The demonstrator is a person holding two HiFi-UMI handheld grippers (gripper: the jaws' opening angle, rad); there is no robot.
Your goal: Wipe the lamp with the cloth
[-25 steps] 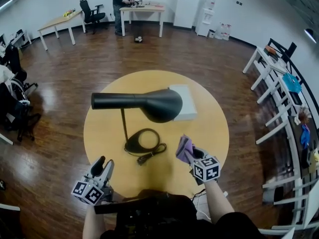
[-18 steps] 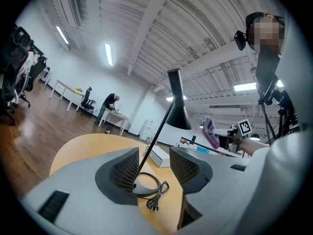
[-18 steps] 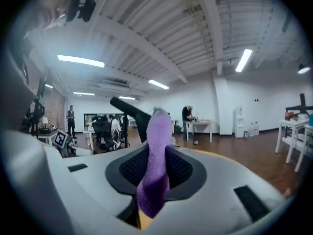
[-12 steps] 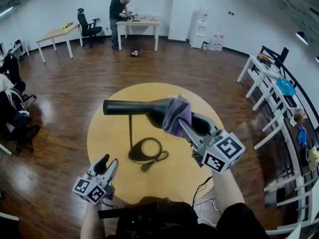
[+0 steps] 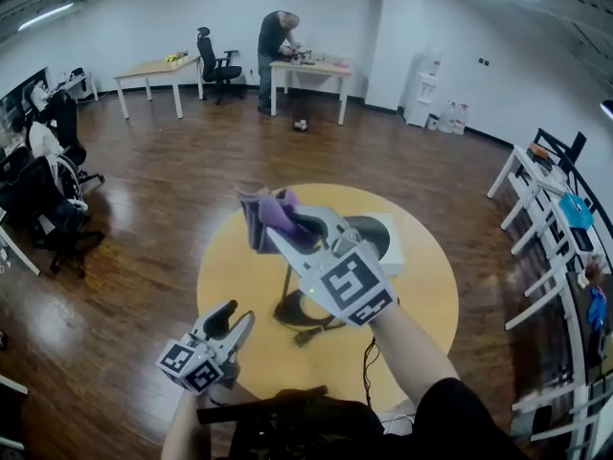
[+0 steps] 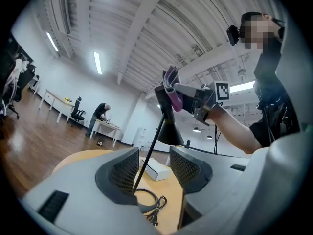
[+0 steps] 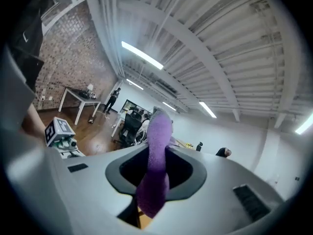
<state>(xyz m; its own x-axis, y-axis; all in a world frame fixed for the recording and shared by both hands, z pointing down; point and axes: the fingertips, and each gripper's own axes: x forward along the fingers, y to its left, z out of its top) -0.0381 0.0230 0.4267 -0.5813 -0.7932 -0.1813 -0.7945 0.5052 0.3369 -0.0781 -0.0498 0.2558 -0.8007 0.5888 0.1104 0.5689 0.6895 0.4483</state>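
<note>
Closest to me, the left gripper (image 5: 233, 320) hangs low over the near edge of the round yellow table (image 5: 230, 276). Its jaws stand spread with nothing between the pads. From its own view the thin stem of the black desk lamp (image 6: 167, 130) lines up in the gap, but the stem stands further off and is not touched.

The right gripper (image 5: 284, 226) is raised above the middle of the table. Its jaws are pinched on the purple cloth (image 5: 263, 220), which bunches out past the fingertips. The cloth sits right at the narrow top end of the lamp head; I cannot tell whether it touches.

Below it on the tabletop are the lamp's round base and the black cord (image 5: 308, 333) coiled beside it. A white box (image 5: 391, 242) lies just behind the lamp.

All around is a glossy dark wood floor (image 5: 153, 190). To the left stand black office chairs (image 5: 53, 190), and to the right a row of white-framed desks (image 5: 536, 175).

At the far wall a person (image 5: 277, 41) leans over a white-legged desk (image 5: 311, 65). Another office chair (image 5: 218, 63) and a light wood desk (image 5: 153, 70) are to its left, and a white water dispenser (image 5: 421, 99) to its right. Strip lights (image 6: 98, 62) run along the ribbed ceiling.
</note>
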